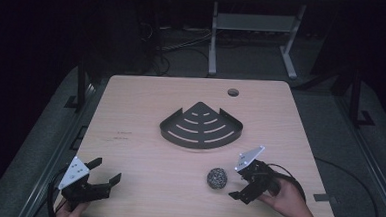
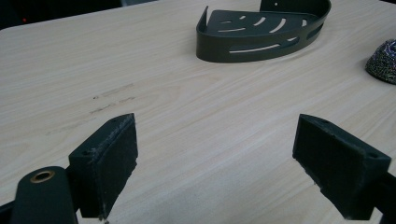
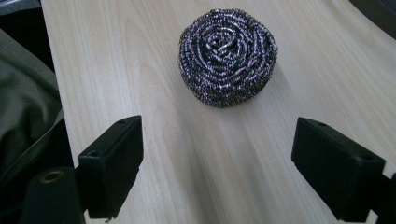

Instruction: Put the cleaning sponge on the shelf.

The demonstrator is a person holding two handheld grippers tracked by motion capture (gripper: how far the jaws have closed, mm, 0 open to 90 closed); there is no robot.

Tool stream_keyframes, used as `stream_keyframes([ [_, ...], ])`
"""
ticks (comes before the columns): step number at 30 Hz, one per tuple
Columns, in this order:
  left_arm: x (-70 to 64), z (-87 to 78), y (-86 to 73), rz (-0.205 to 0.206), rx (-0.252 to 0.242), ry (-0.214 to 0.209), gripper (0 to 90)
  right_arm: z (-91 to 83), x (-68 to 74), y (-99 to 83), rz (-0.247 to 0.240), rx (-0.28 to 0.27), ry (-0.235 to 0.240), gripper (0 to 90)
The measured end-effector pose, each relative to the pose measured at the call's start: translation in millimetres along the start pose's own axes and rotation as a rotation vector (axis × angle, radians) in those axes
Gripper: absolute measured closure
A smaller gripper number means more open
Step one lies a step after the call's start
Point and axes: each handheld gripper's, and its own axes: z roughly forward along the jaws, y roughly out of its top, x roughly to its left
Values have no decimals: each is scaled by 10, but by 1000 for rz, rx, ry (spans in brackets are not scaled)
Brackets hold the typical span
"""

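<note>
A round steel-wool scrubber (image 1: 217, 178) lies on the wooden table (image 1: 146, 101), near the front right. In the right gripper view the scrubber (image 3: 227, 56) sits a short way ahead of the jaws, apart from them. My right gripper (image 1: 238, 183) stands open just right of it, nothing between its jaws (image 3: 217, 168). A dark slotted corner basket (image 1: 200, 126) rests at the table's middle; the left gripper view has the basket (image 2: 261, 28) far ahead and the scrubber (image 2: 383, 60) at the right edge. My left gripper (image 1: 105, 170) is open over bare table at the front left (image 2: 215, 163).
A round cable hole (image 1: 233, 92) is at the table's far side. Faint dark marks (image 1: 122, 135) lie left of the basket. The table's front edge runs just below both hands. Grey cloth (image 3: 23, 107) hangs past the table edge. Another table's legs (image 1: 213, 39) stand behind.
</note>
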Motion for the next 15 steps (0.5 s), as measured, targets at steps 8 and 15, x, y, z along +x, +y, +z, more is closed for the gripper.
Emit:
stream_keyframes([
  [8, -5, 1, 2, 3, 0, -3, 133, 53, -5, 93, -20, 10, 15, 162],
  [15, -1, -9, 5, 0, -4, -1, 133, 98, -14, 202, -29, 16, 27, 153],
])
